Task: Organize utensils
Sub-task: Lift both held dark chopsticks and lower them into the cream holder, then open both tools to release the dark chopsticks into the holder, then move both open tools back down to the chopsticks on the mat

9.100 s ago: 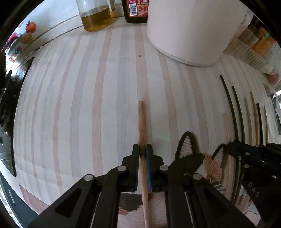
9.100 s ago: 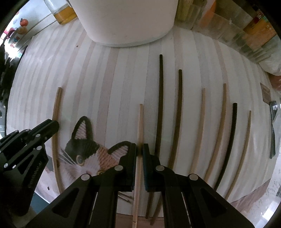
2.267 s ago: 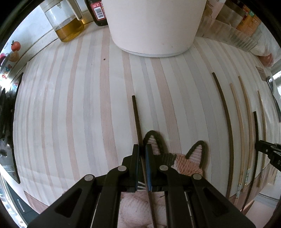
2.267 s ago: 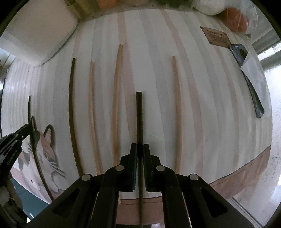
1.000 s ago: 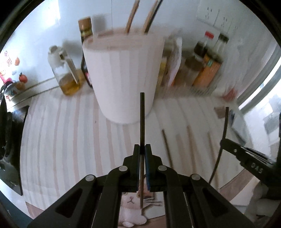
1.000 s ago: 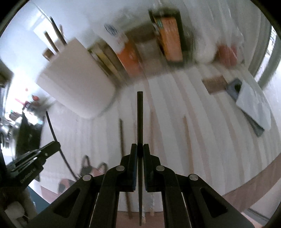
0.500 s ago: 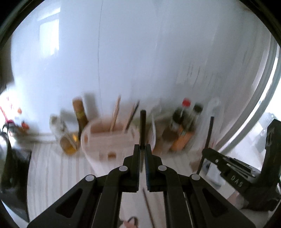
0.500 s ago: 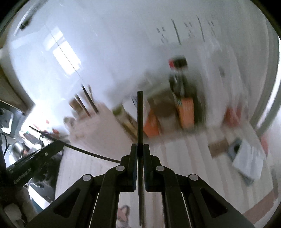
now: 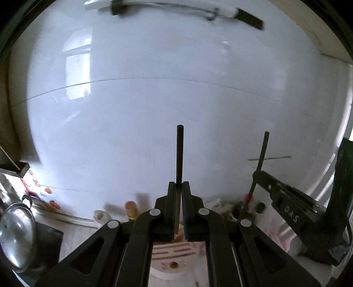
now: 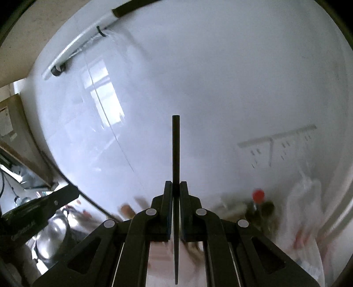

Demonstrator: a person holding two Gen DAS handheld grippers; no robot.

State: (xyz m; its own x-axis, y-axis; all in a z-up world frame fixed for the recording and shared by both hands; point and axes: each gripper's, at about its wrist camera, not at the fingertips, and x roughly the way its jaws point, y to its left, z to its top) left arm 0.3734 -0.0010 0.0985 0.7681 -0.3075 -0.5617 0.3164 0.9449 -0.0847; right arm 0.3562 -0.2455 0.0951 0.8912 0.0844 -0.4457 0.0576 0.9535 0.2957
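Observation:
My left gripper (image 9: 178, 187) is shut on a dark chopstick (image 9: 179, 152) that stands upright against the white wall. My right gripper (image 10: 175, 187) is shut on a second dark chopstick (image 10: 175, 150), also upright, its thin end pointing down over the blurred pale holder (image 10: 158, 256). In the left wrist view the right gripper (image 9: 284, 203) and its chopstick (image 9: 261, 159) show at the right. The white utensil holder's slotted top (image 9: 174, 253) lies directly below my left jaws. In the right wrist view the left gripper (image 10: 44, 207) shows at the left.
A white wall (image 9: 154, 99) fills both views, with a rail (image 9: 176, 6) near the top. A steel pot lid (image 9: 15, 240) sits at lower left. Sauce bottles, one red-capped (image 10: 258, 196), and plastic bags (image 10: 306, 212) stand at the right. Wall sockets (image 10: 282, 143) are on the right.
Both grippers have lifted their dark chopsticks off the counter and tilted them upright. The views swung from the striped counter to the wall, and the holder now lies below the jaws.

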